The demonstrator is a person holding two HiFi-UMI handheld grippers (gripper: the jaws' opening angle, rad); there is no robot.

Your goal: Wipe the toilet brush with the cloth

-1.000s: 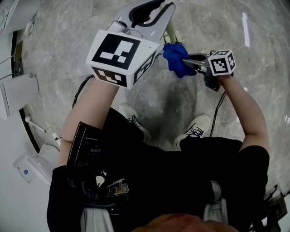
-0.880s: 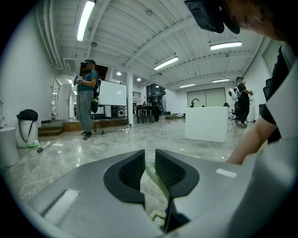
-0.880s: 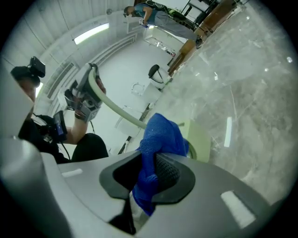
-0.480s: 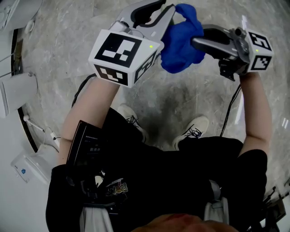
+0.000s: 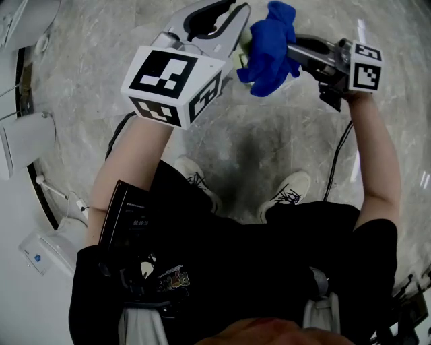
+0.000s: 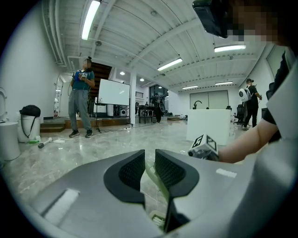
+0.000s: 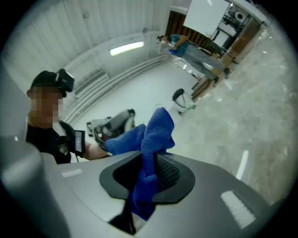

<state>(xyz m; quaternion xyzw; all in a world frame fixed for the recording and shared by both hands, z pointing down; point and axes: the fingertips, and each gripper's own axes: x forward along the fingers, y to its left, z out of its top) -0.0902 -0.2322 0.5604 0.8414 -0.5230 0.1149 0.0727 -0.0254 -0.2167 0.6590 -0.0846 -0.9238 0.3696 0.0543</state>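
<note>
My left gripper (image 5: 232, 17) is raised in front of me, and its jaws (image 6: 150, 169) are shut on the thin pale-green handle of the toilet brush (image 6: 156, 186). The handle runs down between the pads; the brush's lower end is mostly hidden under the gripper body. My right gripper (image 5: 291, 50) is shut on a blue cloth (image 5: 269, 47). The cloth bunches up against the left gripper's jaw tips and covers the handle there. In the right gripper view the cloth (image 7: 153, 135) stands up out of the jaws (image 7: 151, 174), with the left gripper (image 7: 111, 124) just behind it.
A grey marble floor (image 5: 269, 148) lies below, with my shoes (image 5: 289, 189) and a black cable (image 5: 337, 162). A white toilet (image 5: 27, 135) stands at the left. In the left gripper view there are a bin (image 6: 29, 125), a standing person (image 6: 80, 102) and a white box (image 6: 209, 125).
My right gripper has risen with the blue cloth, from low beside the left gripper up to its jaw tips, and has rolled a little. The left gripper has stayed still.
</note>
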